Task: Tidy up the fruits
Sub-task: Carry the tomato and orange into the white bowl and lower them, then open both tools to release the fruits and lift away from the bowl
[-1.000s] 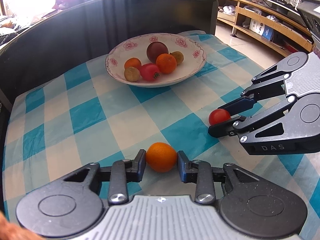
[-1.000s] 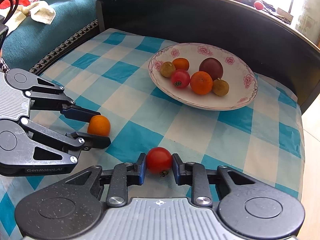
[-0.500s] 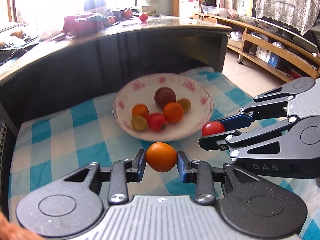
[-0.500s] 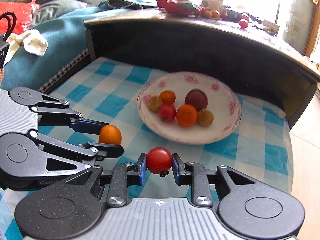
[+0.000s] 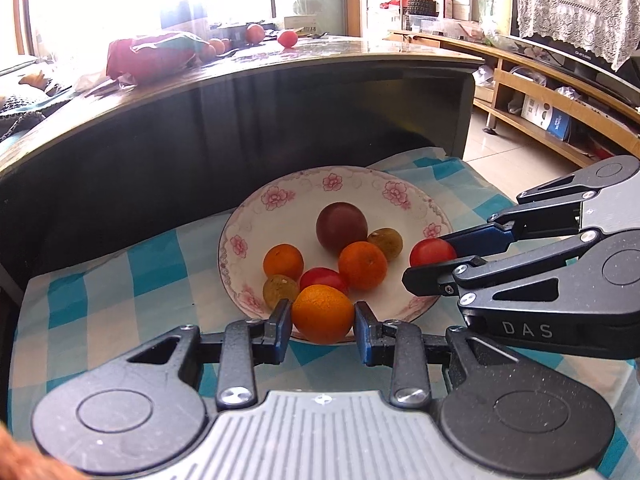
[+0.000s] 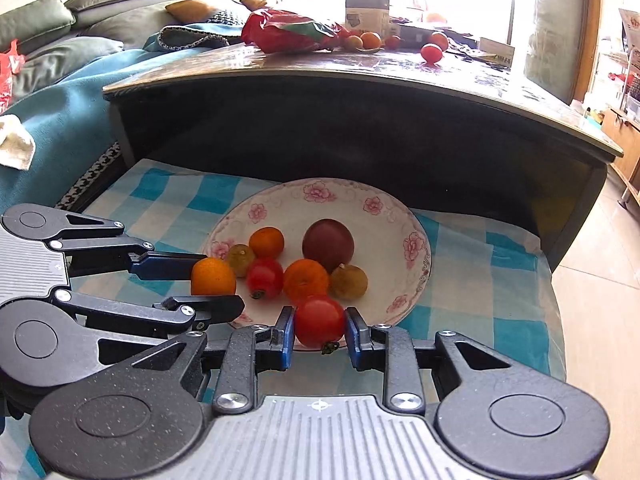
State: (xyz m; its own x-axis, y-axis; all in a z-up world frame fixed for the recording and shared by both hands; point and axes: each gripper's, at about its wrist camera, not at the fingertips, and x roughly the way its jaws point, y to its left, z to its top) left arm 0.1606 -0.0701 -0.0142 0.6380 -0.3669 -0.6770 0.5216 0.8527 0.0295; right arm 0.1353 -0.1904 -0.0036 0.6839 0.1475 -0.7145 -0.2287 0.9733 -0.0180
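Note:
My left gripper (image 5: 322, 326) is shut on an orange (image 5: 322, 313) and holds it at the near rim of the white flowered bowl (image 5: 280, 200). My right gripper (image 6: 319, 332) is shut on a red tomato (image 6: 319, 321) at the bowl's near rim (image 6: 416, 248). Each gripper shows in the other's view: the right gripper (image 5: 430, 264) with its tomato (image 5: 430, 251) at the bowl's right side, the left gripper (image 6: 212, 282) with its orange (image 6: 213, 276) at the left side. The bowl holds several fruits: a dark plum (image 5: 341, 227), oranges, a tomato, brownish fruits.
The bowl sits on a blue and white checked cloth (image 5: 100, 300) under a dark table top (image 5: 240, 80) that overhangs behind it. A red bag (image 6: 292, 32) and loose fruits lie on that top. A sofa with a teal blanket (image 6: 60, 92) is left; shelves (image 5: 560, 120) are right.
Both grippers lifted their fruits off the cloth and moved forward to the bowl; the orange and the tomato now hang at its near rim.

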